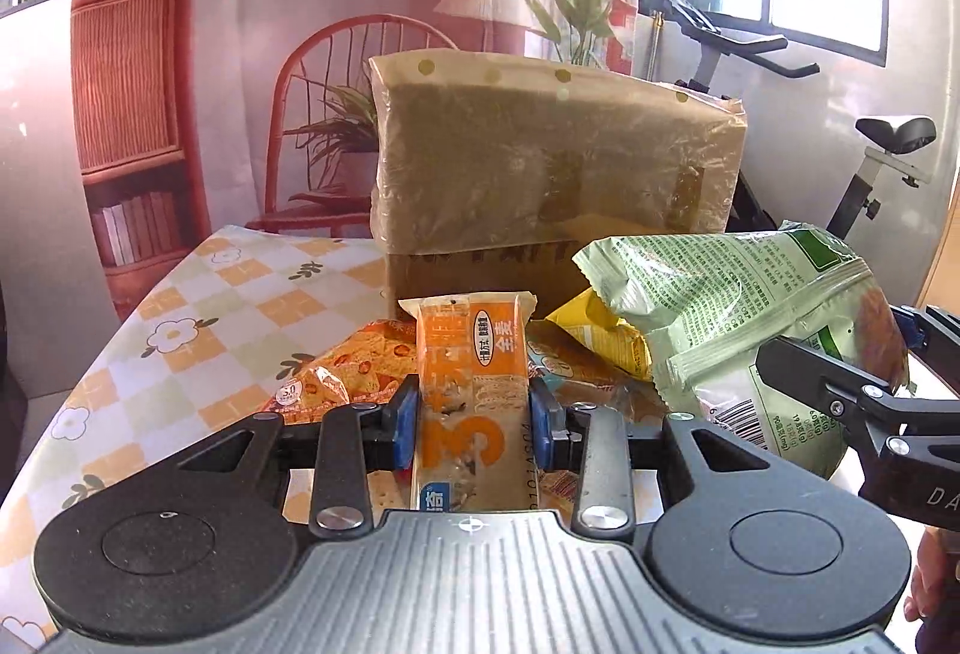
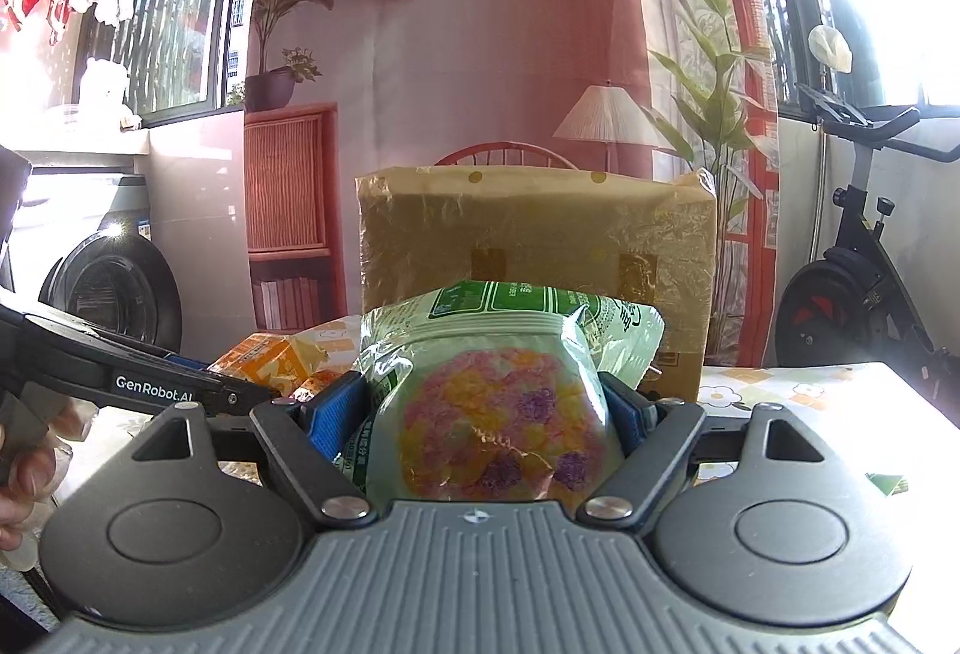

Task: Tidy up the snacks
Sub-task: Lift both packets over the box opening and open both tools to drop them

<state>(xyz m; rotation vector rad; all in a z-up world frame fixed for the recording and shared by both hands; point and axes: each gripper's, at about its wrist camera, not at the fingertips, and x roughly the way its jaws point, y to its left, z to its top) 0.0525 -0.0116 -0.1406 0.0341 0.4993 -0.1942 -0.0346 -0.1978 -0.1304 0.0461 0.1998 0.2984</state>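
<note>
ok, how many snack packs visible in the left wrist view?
4: orange bar pack in the left jaws; pale green bag at right, right jaws around it; orange printed pack and yellow pack on the table. More may hide behind these.

Glossy orange plastic-wrapped snack bar (image 1: 474, 390) sits between the left gripper's (image 1: 474, 417) smooth blue pads (image 1: 407, 414). Between the right gripper's (image 2: 489, 405) matt black arms, a shiny, crinkled clear-and-green plastic bag (image 2: 498, 402). Beyond both, a brown cardboard box (image 1: 540, 156) under wrinkled, glossy film.
</note>
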